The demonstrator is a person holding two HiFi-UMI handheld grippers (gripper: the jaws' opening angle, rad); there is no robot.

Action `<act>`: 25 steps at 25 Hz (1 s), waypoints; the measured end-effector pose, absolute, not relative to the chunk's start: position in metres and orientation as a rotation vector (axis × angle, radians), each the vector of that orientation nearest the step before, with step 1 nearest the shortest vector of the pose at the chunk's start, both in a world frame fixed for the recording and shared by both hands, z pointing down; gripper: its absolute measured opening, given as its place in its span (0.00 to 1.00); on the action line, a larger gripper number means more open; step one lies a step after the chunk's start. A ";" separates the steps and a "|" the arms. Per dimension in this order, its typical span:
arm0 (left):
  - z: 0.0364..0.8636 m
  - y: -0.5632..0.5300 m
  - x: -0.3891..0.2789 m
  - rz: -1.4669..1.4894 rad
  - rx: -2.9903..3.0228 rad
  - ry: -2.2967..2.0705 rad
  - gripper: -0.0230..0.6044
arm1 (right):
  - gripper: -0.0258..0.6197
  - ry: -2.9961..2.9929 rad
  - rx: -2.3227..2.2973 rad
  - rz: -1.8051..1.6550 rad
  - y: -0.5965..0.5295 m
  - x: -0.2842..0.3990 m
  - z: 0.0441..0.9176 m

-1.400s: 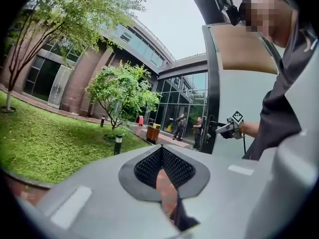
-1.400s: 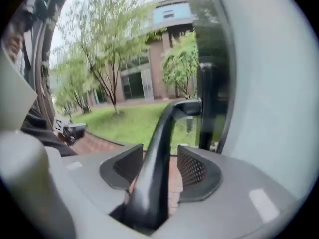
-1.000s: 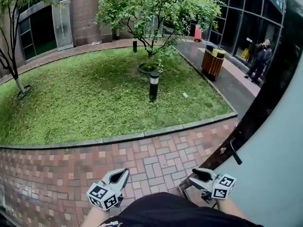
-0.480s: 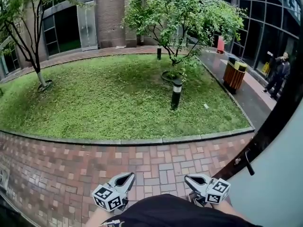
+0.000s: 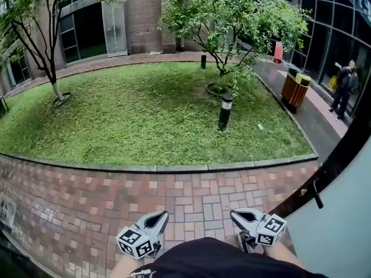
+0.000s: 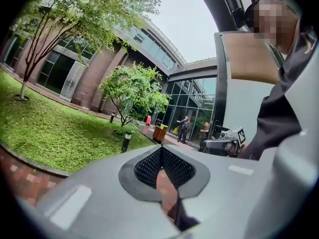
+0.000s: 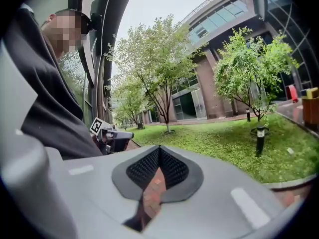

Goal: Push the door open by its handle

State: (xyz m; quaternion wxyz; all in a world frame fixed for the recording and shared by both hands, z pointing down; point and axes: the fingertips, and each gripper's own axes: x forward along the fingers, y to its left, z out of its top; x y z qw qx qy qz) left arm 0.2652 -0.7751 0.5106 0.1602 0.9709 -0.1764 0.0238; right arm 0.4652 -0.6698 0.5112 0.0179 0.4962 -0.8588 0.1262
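Grey right gripper (image 5: 233, 214) — jaws have shut, apart from handle (image 5: 316, 194).

- The brick paving (image 5: 87, 207) lies nearest, with the lawn (image 5: 127, 120) behind it.
- A bollard (image 5: 225, 112) stands on the lawn (a tree (image 5: 232, 16) behind it).
- The door (image 5: 339, 230), bearing its handle (image 5: 316, 194), stands right of the paving.
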 end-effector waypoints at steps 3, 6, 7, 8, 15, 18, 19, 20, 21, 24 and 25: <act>0.520 -0.774 0.255 0.096 2.764 -0.488 0.04 | 0.04 -2.647 1.559 0.433 -0.665 0.454 0.519; 0.518 -0.770 0.254 0.133 2.781 -0.485 0.04 | 0.04 -2.653 1.518 0.409 -0.653 0.442 0.520; 0.513 -0.766 0.258 0.139 2.791 -0.488 0.04 | 0.04 -2.658 1.502 0.395 -0.647 0.441 0.518; 0.507 -0.760 0.264 0.140 2.802 -0.492 0.04 | 0.04 -2.666 1.487 0.385 -0.639 0.443 0.517; 0.483 -0.659 0.301 0.108 2.847 -0.567 0.04 | 0.04 -2.720 1.479 0.376 -0.554 0.487 0.526; 0.492 -0.592 0.287 0.104 2.758 -0.690 0.04 | 0.04 -2.775 1.265 0.413 -0.517 0.472 0.544; 0.500 -0.567 0.268 0.134 2.700 -0.793 0.04 | 0.04 -2.811 1.145 0.460 -0.514 0.458 0.558; 0.508 -0.548 0.258 0.165 2.658 -0.857 0.04 | 0.04 -2.824 1.088 0.502 -0.514 0.456 0.570; 0.513 -0.536 0.261 0.192 2.641 -0.871 0.04 | 0.04 -2.815 1.099 0.531 -0.514 0.465 0.577; 0.513 -0.507 0.258 0.259 2.638 -0.914 0.04 | 0.04 -2.837 1.113 0.574 -0.511 0.472 0.588; 0.510 -0.501 0.250 0.269 2.632 -0.961 0.04 | 0.04 -2.861 1.076 0.573 -0.510 0.465 0.589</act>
